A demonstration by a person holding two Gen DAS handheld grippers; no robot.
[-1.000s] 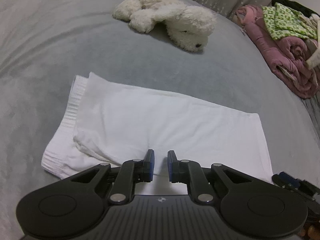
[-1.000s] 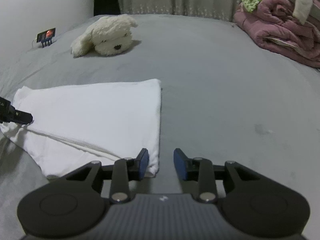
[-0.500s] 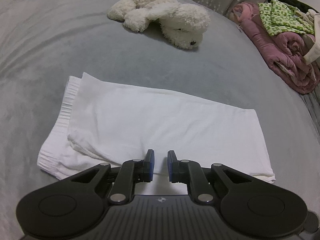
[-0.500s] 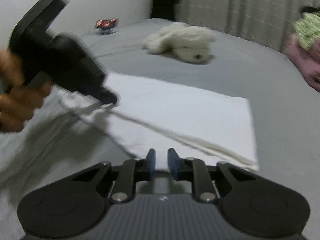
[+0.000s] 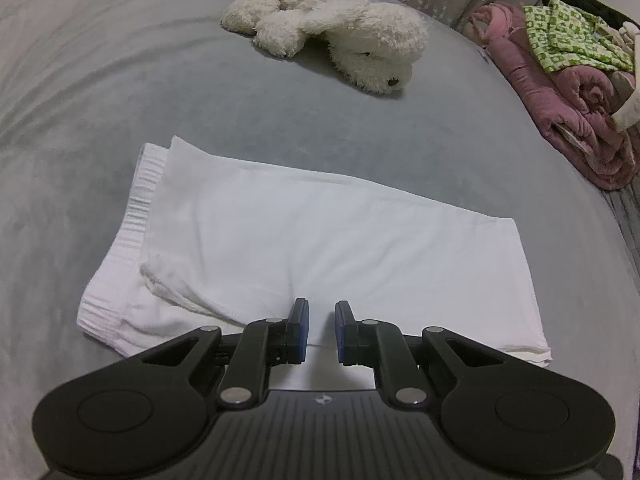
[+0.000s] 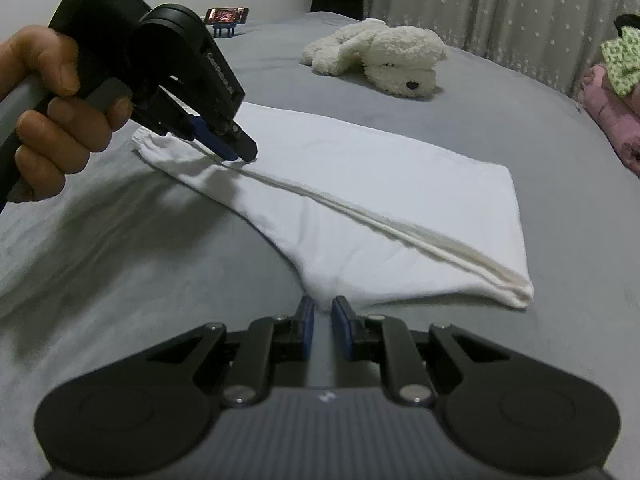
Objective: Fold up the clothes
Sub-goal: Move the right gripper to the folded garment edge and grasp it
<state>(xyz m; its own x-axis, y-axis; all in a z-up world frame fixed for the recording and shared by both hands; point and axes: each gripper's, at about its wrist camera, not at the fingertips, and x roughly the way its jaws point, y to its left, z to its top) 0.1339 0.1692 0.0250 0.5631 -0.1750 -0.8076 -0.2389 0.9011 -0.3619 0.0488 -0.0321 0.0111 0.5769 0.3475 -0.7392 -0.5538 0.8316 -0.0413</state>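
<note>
Scene: We see white shorts (image 5: 320,248) lying on a grey bed (image 5: 280,128), already doubled over once, ribbed waistband (image 5: 136,208) at the left end.
Left tongs (image 6: 236,151): We find them nearly closed, their tips down at the waistband end; whether they pinch cloth we cannot tell.
Right tongs (image 6: 320,312): We see them narrowed at the near edge of the shorts, a nub of white cloth between the pads.
Progress: We judge one fold done; a further fold across the length is probably left.
Containers: We see none; a plush dog (image 5: 340,36), a phone on a stand (image 6: 226,16) and heaped bedding (image 5: 568,92) sit well apart from the shorts.
</note>
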